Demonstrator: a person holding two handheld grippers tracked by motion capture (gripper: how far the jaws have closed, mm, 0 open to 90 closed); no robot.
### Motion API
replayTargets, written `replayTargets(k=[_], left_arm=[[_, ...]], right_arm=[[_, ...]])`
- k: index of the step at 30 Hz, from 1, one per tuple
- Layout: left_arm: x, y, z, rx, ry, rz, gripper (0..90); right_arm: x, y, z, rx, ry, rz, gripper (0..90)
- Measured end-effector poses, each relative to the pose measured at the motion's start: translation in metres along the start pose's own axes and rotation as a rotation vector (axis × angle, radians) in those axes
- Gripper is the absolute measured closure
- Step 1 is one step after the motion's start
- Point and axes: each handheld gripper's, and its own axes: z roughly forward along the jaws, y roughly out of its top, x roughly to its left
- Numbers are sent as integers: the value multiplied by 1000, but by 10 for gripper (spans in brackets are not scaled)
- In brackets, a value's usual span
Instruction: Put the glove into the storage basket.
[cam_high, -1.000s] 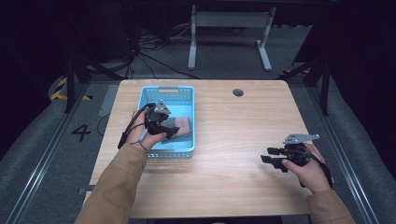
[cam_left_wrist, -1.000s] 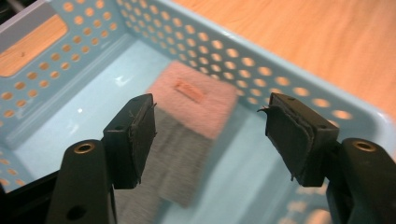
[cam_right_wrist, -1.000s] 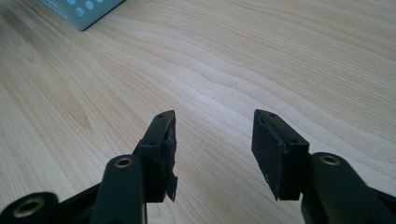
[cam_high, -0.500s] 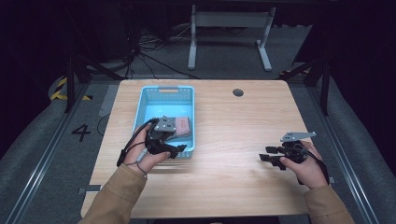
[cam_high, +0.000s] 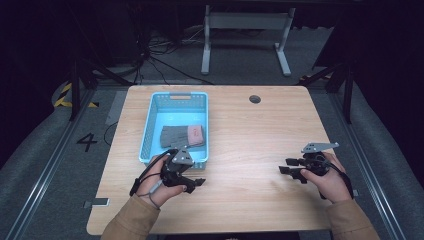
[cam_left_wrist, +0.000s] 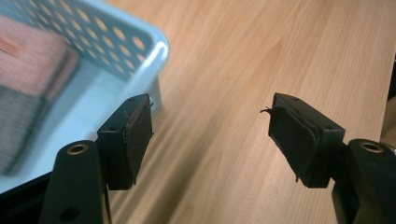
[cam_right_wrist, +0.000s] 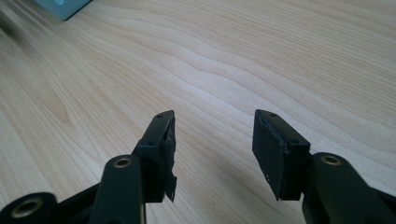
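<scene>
Basket: light-blue plastic basket (cam_high: 148, 131), rectangular, perforated walls with round holes, handle slot in the far rim; sits on the desk at about 10 o'clock from the desk's middle.
Contents: one folded cloth (cam_high: 182, 135), knitted look, grey for most of its length with a salmon-pink end; lies flat on the basket floor, toward the near right corner.
Cloth in left gripper view: blurred, ribbed texture, pink part above the grey part (cam_left_wrist: 28, 70), inside the basket wall.
Desk: pale wood-grain desk (cam_high: 250, 150), rounded corners, a dark round hole near the far edge at about 12 o'clock.
Left gripper: left gripper (cam_high: 196, 183) black, just outside the near rim of the basket, at about 7 o'clock; jaws wide apart, nothing between them, over bare wood.
Right gripper: right gripper (cam_high: 286, 170) black with a grey plate on top, at about 4 o'clock, well apart from the basket; jaws spread, nothing between them (cam_right_wrist: 212, 149).
</scene>
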Motion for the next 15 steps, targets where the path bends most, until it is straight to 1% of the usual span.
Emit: replayTargets(k=[1, 3, 5, 6, 7, 9, 11, 13, 15], left_arm=[[-1, -3, 4, 11, -1, 1, 307], [-1, -9, 11, 18, -8, -5, 305], [-2, -13, 15, 14, -10, -14, 305], [-2, -17, 18, 7, -5, -19, 306], [-2, -19, 19, 0, -1, -14, 311], [-2, -24, 22, 3, 21, -6, 312], [-1, -32, 26, 5, 36, -9, 315], [0, -39, 30, 11, 25, -35, 317], [2, -43, 34, 19, 38, -46, 321]], right_arm=[[0, 0, 0, 3, -2, 1, 502], [-1, -1, 2, 8, 0, 2, 501], [-2, -2, 2, 10, -3, 5, 499], [-2, -2, 3, 10, -4, 5, 499], [-3, -3, 3, 11, -3, 5, 496], [-3, -3, 3, 12, -6, 9, 495], [-3, -4, 3, 14, -6, 6, 495], [-4, -5, 4, 14, -8, 10, 494], [-4, -6, 5, 15, -9, 11, 493]])
